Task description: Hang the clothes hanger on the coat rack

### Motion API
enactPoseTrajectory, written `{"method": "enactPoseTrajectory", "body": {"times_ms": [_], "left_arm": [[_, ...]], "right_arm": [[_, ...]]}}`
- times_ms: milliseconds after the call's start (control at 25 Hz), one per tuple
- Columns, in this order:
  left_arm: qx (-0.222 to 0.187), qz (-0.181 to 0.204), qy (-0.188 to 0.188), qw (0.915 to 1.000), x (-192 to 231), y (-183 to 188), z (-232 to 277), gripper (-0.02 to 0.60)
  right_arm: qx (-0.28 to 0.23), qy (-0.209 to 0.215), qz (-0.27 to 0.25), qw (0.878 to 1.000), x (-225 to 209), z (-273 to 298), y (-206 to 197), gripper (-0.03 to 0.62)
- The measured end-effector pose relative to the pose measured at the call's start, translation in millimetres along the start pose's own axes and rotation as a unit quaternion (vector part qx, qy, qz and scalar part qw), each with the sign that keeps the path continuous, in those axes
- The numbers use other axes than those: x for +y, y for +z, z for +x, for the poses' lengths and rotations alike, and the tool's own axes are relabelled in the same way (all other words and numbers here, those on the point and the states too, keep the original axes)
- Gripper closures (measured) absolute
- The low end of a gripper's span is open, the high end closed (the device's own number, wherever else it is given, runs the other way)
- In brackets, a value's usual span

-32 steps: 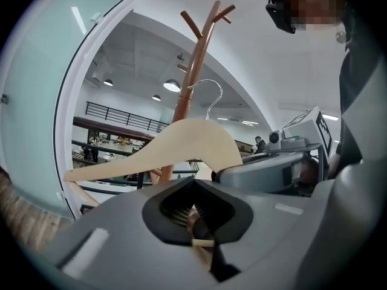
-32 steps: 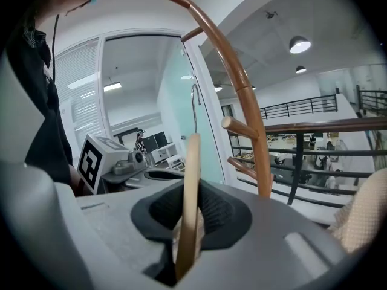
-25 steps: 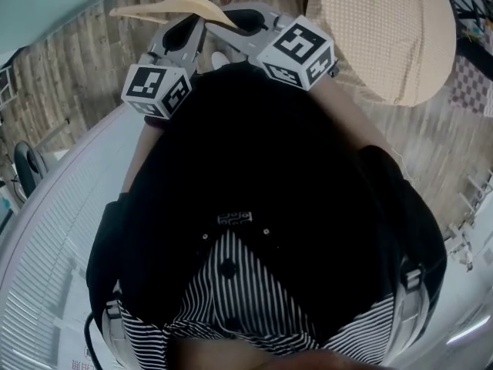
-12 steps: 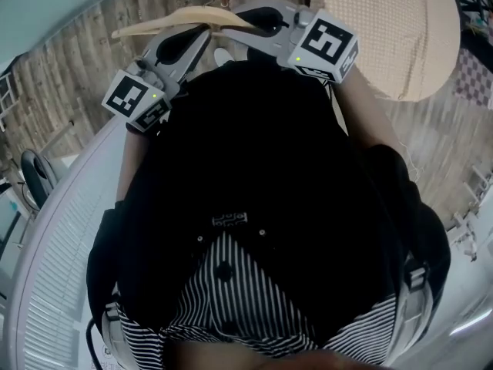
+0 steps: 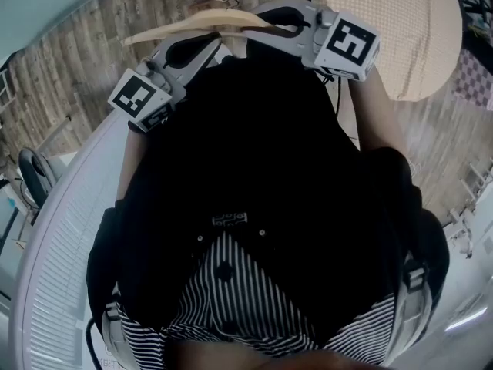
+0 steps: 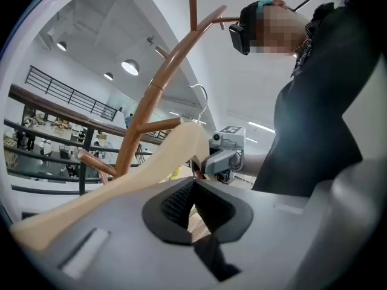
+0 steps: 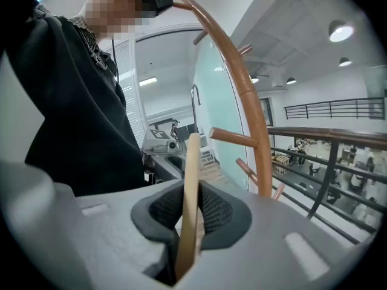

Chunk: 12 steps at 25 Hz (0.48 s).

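Facing one coat rack (image 7: 242, 83), right claw (image 7: 191, 189) clamps one clothes hanger (image 7: 193, 156).

A pale wooden clothes hanger (image 5: 196, 28) with a thin metal hook (image 6: 202, 95) is held up in the air just beside the coat rack (image 7: 245, 83). It is roughly level, hook uppermost. One arm is pinched edge-on between the jaws of the right gripper (image 7: 191, 189). The hook sits close to the rack's trunk but clear of it, on no peg. The rack is a copper-brown pole with short pegs (image 7: 233, 138) branching off it.
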<state>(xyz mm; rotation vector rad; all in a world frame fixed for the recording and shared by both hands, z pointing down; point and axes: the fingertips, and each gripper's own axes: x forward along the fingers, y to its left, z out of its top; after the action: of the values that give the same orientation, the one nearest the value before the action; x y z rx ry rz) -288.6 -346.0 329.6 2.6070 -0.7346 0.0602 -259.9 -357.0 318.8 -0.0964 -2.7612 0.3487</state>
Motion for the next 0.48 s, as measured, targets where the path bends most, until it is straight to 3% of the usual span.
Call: {"method": "enactPoseTrajectory", "body": {"times_ms": [280,480], "left_arm": [[-0.005,0.002,-0.006,1.0,-5,19,6,0.577],[-0.01,-0.001,0.0,1.0,-2,6,16,0.577]], "right_arm": [[0.027,-0.017,0.007,0.999,-20,-14,-2,0.534],[0.04,-0.029,0.007,0.999,-33,-6,-24,0.534]]}}
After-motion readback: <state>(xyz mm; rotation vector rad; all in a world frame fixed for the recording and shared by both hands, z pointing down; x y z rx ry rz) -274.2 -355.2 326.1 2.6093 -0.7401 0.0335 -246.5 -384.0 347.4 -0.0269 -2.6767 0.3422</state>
